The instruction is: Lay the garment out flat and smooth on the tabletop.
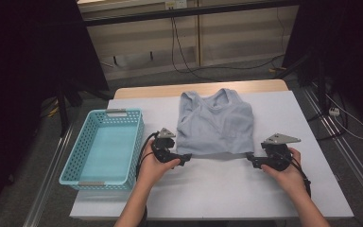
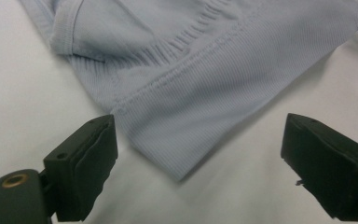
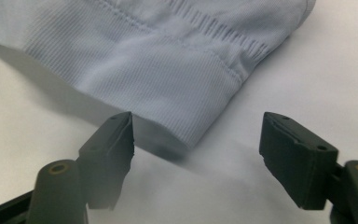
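Note:
A pale blue ribbed tank top lies flat on the white table top, straps away from me and hem toward me. My left gripper is at the hem's left corner. In the left gripper view the jaws stand wide apart with that corner of the tank top between them, and the pads are clear of the cloth. My right gripper is at the hem's right corner. In the right gripper view its jaws are apart around the tank top's corner, not pressing on it.
A turquoise plastic basket with nothing in it stands at the table's left edge, close to my left hand. Bare white table lies between my hands and at the right. Cables run over the floor beyond the table.

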Demonstrator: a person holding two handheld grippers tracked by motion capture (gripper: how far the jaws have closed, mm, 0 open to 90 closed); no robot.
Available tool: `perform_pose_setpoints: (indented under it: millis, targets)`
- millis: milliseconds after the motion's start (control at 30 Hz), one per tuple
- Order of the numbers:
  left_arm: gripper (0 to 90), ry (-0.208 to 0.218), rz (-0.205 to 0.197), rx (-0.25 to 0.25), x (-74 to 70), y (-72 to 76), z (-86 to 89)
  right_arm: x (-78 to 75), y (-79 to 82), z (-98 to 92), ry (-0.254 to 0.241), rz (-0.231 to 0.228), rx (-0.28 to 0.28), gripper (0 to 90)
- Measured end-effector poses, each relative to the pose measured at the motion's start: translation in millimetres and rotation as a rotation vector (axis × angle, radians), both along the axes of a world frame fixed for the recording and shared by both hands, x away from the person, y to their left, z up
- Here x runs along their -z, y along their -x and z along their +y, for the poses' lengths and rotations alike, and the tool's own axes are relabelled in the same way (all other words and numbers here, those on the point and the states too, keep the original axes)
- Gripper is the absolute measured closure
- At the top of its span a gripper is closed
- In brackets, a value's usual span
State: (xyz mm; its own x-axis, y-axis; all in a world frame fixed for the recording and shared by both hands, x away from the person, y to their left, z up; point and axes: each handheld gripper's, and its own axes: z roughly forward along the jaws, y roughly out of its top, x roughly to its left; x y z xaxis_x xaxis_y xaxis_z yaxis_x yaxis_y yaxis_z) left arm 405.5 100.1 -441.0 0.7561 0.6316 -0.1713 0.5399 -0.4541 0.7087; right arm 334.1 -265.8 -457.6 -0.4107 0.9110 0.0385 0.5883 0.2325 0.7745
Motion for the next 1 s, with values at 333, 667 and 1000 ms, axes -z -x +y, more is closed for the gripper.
perform_pose_setpoints:
  millis: [333, 667, 1000]
  targets:
    - [19.4, -0.044, -0.020, 0.031, 3.0, 2.0, -5.7, 0.7, -4.4, 2.5, 0.024, -0.008, 0.028, 35.1]
    - [33.1, -0.108, -0.076, 0.048, 9.4, 1.8, -10.7, -0.6, -3.3, -0.1, 0.006, -0.004, 0.028, 33.9]
    - [53.7, -0.116, -0.108, 0.022, 11.0, -0.1, -8.6, -1.0, -2.8, -1.1, -0.003, 0.006, 0.030, 31.1]
